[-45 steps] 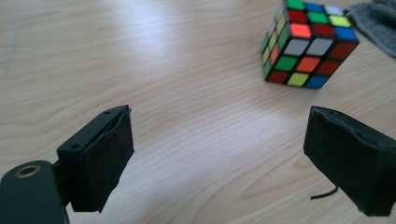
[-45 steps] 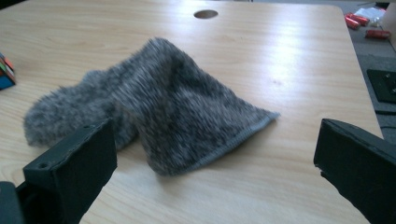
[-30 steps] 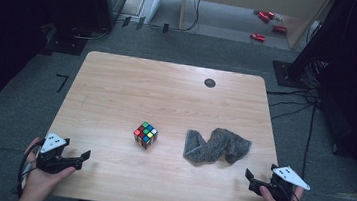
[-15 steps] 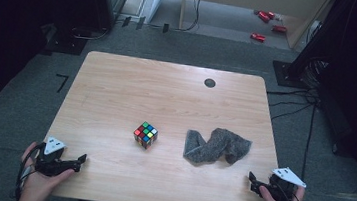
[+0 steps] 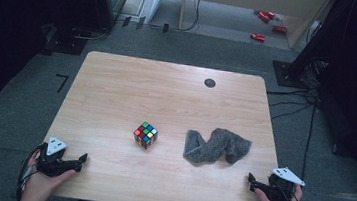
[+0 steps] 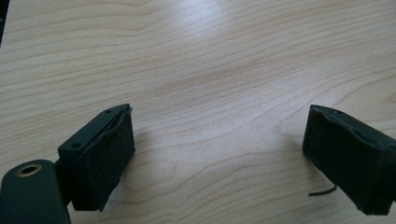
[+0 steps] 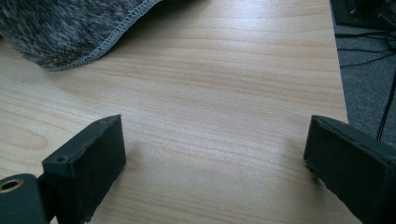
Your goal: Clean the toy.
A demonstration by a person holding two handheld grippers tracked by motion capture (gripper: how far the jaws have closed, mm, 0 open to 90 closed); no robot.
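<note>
A colourful puzzle cube (image 5: 145, 135) sits near the middle of the wooden table (image 5: 167, 89). A crumpled grey cloth (image 5: 217, 146) lies to its right. My left gripper (image 5: 81, 159) rests low at the near left corner, well short of the cube, and its jaws stand wide apart over bare wood (image 6: 219, 158). My right gripper (image 5: 251, 181) is at the near right corner, just in front of the cloth. Its jaws (image 7: 215, 163) have just closed a little but still stand wide apart with nothing between them. The stitched edge of the cloth (image 7: 70, 28) lies ahead of them to the left.
A small dark round hole (image 5: 210, 82) marks the far right part of the tabletop. The table's right edge (image 7: 338, 70) runs close beside my right gripper, with grey floor and cables beyond. Red objects (image 5: 258, 37) lie on the floor far behind.
Both grippers have drifted slightly back toward the near edge of the table. The cube and the cloth have not moved.
</note>
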